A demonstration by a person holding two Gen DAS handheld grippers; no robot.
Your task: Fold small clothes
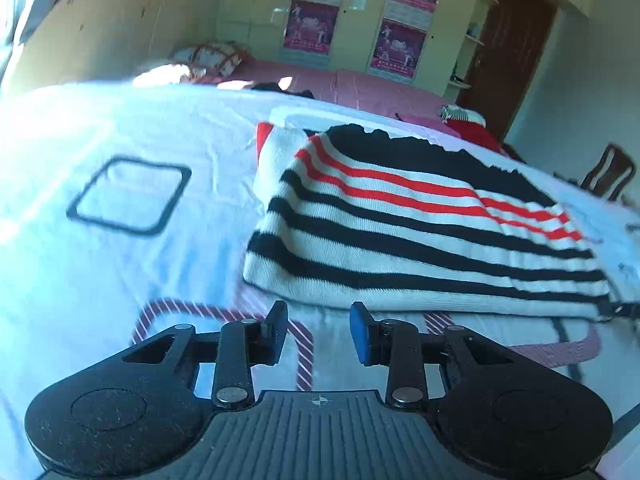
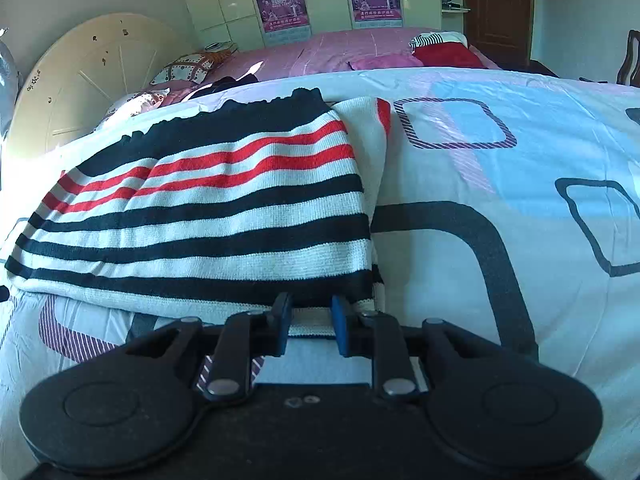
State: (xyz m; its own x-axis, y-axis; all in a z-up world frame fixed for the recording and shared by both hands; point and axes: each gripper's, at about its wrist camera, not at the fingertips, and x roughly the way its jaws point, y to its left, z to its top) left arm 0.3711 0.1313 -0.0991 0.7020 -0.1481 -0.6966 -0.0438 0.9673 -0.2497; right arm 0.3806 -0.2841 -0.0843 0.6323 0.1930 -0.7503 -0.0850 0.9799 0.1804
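My left gripper [image 1: 319, 322]: jaws apart with nothing between them; it hangs over the sheet just short of the sweater's near hem, clear of the knit.
My left fingertips [image 1: 362, 330]: one blue pad faces the camera, the other finger shows its black back.
My right gripper [image 2: 308, 322]: jaws a little apart and opening; the sweater's near hem lies in the gap, and I cannot tell whether the pads touch it.
My right fingertips [image 2: 339, 326]: blue pads on both sides of a white strip of the hem, near the sweater's right-hand corner.
Striped sweater [image 2: 208, 208]: a knit in white with black and red stripes, lying folded and flat on the sheet; a broad black band runs along its far edge, red stripes below that, black stripes toward me.
Folded-under layer [image 2: 370, 136]: a white part with a red edge sticks out past the top layer on the far side corner; in the left view the same part shows at the sweater's far left.
Bed sheet [image 2: 500, 168]: pale, printed with rounded squares in black outline and in dark red hatching; the sweater rests on it, with bare sheet to either side.
Pink bedspread [image 2: 340, 50]: behind the sheet, with a red garment [image 2: 444, 54] and a patterned pillow [image 2: 188, 66] lying on it, well apart from the sweater.
Background: wardrobe doors with purple posters [image 2: 282, 6], a brown door [image 2: 498, 4], and a round pale tabletop [image 2: 92, 76] leaning at the left.
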